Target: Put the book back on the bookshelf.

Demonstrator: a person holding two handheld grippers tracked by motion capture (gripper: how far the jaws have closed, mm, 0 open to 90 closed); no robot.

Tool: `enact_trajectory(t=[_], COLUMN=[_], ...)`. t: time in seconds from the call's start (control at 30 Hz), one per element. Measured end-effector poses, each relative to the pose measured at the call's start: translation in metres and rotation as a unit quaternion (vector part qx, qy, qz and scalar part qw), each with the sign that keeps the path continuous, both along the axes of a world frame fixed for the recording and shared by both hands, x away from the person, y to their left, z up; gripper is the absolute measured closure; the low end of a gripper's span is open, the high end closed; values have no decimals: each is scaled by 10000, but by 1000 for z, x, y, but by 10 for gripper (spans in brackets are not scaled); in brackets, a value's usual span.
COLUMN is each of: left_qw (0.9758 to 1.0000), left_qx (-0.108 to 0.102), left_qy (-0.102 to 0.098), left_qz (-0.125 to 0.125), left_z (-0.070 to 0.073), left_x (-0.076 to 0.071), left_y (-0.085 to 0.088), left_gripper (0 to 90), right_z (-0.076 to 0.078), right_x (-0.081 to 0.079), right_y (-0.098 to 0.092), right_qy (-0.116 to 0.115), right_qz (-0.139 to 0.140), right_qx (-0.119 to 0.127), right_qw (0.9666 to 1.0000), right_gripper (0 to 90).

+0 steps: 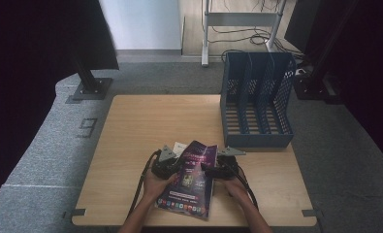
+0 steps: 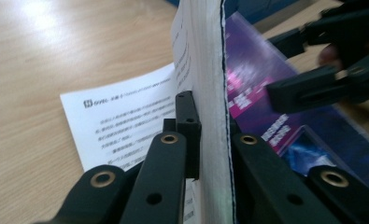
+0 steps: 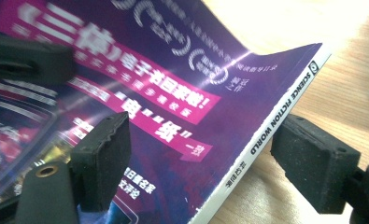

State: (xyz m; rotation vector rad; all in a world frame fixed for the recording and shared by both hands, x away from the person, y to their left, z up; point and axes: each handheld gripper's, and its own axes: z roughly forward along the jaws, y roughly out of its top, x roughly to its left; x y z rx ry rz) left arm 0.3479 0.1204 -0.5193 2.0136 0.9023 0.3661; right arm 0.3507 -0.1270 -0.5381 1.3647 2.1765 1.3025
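Clearly the step in hand is the lifting of the magazine (image 1: 191, 177), which lies near the front edge of the table (image 1: 131, 145), between the two hands. The left gripper (image 1: 167, 164) pinches its page edge firmly, jaws pressed on the white block of pages. The right gripper (image 1: 221, 167) has its jaws spread around the spine, one over the cover and one outside, not pressing. I judge the next move needs the right jaws to close on the spine. The magazine has a glossy purple cover and a white spine. A printed sheet (image 2: 126, 116) lies beside it. Farther back stands the blue file rack (image 1: 257, 97).
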Motion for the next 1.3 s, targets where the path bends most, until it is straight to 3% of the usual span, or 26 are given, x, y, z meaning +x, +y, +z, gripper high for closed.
enact_trajectory(t=[0.13,0.23,0.57,0.87,1.3], left_qw=[9999,9997,9991,9990,9989], left_qx=[-37,68,96,81,32], left_qy=[125,206,382,414,439], left_qz=[50,65,129,167,141], left_z=[-5,-12,-17,-19,-20], left_x=[4,8,12,14,15], left_y=[3,2,4,4,5], left_gripper=[864,862,857,855,854], right_z=[4,6,5,6,-7], right_x=[1,1,6,17,39], right_y=[2,6,8,16,18], right_qy=[-37,-91,-27,84,363], right_qz=[53,95,120,180,155], right_qx=[3,-106,-127,-216,-159], right_qw=[10000,9999,9998,9996,9991], right_gripper=[197,197,209,215,304])
